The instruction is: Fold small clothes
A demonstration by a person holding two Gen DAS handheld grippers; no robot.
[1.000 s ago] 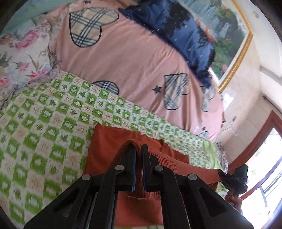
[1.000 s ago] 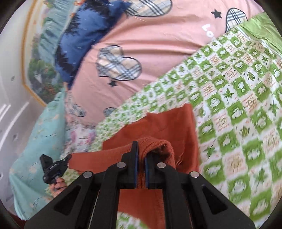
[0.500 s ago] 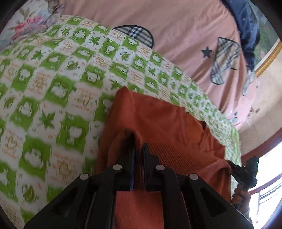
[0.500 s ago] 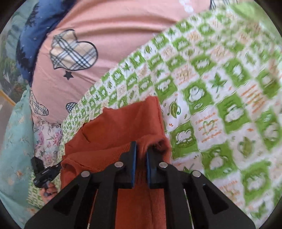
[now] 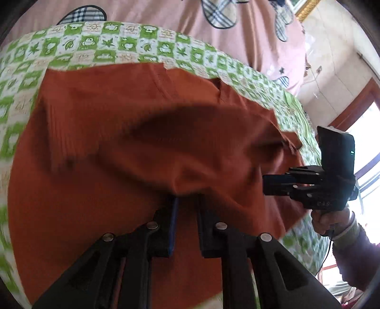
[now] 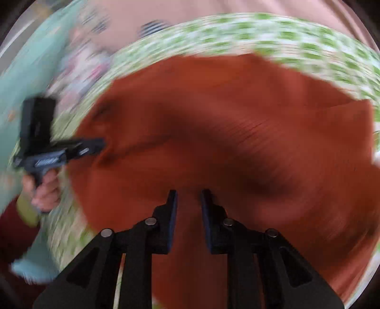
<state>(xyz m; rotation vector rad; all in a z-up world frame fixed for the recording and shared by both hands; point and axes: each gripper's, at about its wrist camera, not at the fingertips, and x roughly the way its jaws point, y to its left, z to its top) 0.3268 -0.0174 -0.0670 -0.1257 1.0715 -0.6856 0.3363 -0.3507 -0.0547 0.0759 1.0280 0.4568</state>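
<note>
Both grippers, left gripper (image 5: 186,204) and right gripper (image 6: 188,198), jaws opening off rust-orange knit garment (image 5: 147,133); released fold may slump crooked on green-checked cloth (image 5: 133,50).

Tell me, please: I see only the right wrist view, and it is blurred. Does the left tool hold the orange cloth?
Observer: Hardly. In the left wrist view the left tool is opening. A bunched fold of the cloth sits at its tips and does not seem to be pinched.
Operator: Is the far edge of the cloth flat?
Observer: Yes. It lies flat on the green sheet, with a small step near the middle.
Operator: What is beyond the sheet?
Observer: A pink cover with plaid hearts.
</note>
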